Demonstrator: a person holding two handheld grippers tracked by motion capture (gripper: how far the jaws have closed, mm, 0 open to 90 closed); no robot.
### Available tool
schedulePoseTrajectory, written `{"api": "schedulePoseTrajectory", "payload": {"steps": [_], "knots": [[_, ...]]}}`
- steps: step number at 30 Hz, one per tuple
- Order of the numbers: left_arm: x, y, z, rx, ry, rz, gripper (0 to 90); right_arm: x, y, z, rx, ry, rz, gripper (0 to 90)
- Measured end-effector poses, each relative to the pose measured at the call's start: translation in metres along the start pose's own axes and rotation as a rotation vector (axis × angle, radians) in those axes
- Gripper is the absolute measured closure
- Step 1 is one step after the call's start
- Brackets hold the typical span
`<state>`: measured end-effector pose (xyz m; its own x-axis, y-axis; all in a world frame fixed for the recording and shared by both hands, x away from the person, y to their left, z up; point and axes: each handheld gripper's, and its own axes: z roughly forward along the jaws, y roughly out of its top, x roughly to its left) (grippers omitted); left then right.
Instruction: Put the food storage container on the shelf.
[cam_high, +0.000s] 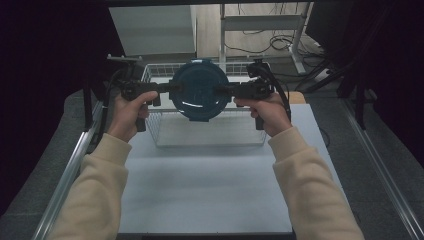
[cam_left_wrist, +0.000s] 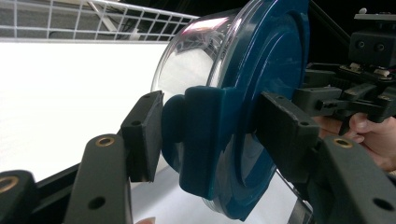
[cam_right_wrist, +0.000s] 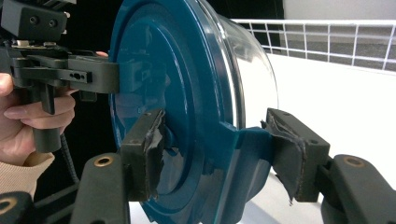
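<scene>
High view: I am holding the round container (cam_high: 199, 90) w/ blue lid above the wire basket (cam_high: 210, 134), left gripper (cam_high: 167, 88) and right gripper (cam_high: 222, 90) clamping opposite latch tabs so it is not tipping.

Left gripper view: my pads are pressing the lid's tab (cam_left_wrist: 205, 140), lid facing me.

Right gripper view: jaws are closing tight on the other tab (cam_right_wrist: 243, 154), basket behind.

The container (cam_left_wrist: 243, 93) bottom is cut off by the frame's lower edge.
</scene>
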<state>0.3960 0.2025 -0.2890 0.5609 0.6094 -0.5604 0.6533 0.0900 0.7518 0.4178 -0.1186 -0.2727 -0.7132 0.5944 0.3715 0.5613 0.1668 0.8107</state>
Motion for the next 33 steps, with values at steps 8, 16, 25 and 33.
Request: {"api": "schedulePoseTrajectory", "payload": {"steps": [8,16,25,33], "knots": [[0.010,0.018,0.012,0.020,0.005,-0.033,42.8,-0.020,0.018,0.009,0.018,0.012,0.024,39.4],[0.023,0.016,0.033,0.047,0.000,-0.077,42.5,-0.037,0.019,0.013,0.058,0.003,0.057,39.3],[0.037,0.018,0.047,0.057,0.000,-0.131,42.2,-0.055,0.017,0.023,0.064,0.004,0.118,39.2],[0.050,0.025,0.058,0.051,-0.006,-0.200,42.2,-0.076,0.019,0.033,0.035,0.030,0.274,38.7]]}}
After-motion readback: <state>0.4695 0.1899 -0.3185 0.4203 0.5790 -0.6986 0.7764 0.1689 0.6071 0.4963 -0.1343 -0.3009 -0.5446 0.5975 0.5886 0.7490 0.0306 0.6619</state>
